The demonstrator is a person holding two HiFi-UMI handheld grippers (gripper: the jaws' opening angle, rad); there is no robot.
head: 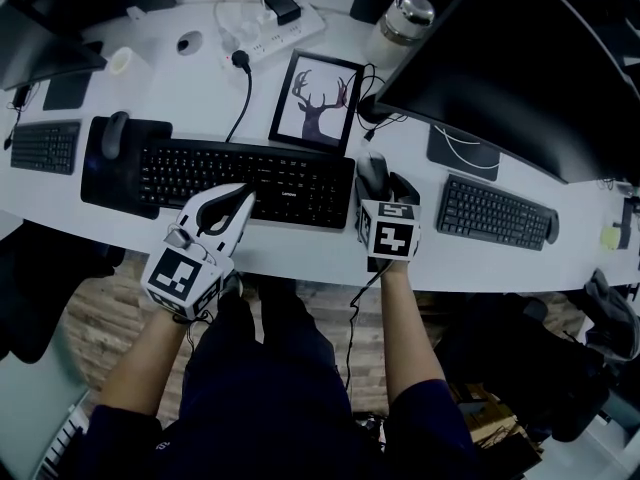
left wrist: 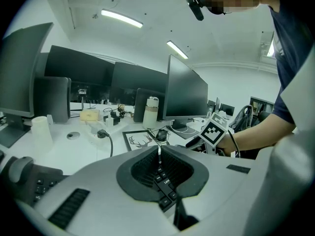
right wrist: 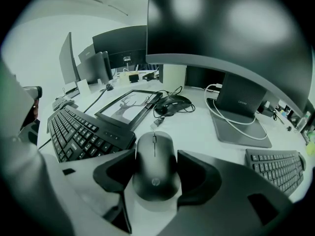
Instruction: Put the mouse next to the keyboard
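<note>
The right gripper (right wrist: 155,154) is pointing steeply down with its jaws spread wide, bracketing the mouse (right wrist: 154,168) on both flanks without visibly squeezing it; the mouse is sitting flat on the white tabletop (head: 200,88) near its front edge, just beside the right end of the black keyboard (head: 245,178); the left gripper (head: 248,198) is hovering over that keyboard's front edge, its jaws pressed together on nothing; behind the mouse a deer picture (head: 318,98) is lying on the tabletop; a second keyboard (head: 495,211) is sitting farther right, in front of a large monitor (head: 520,68).
</note>
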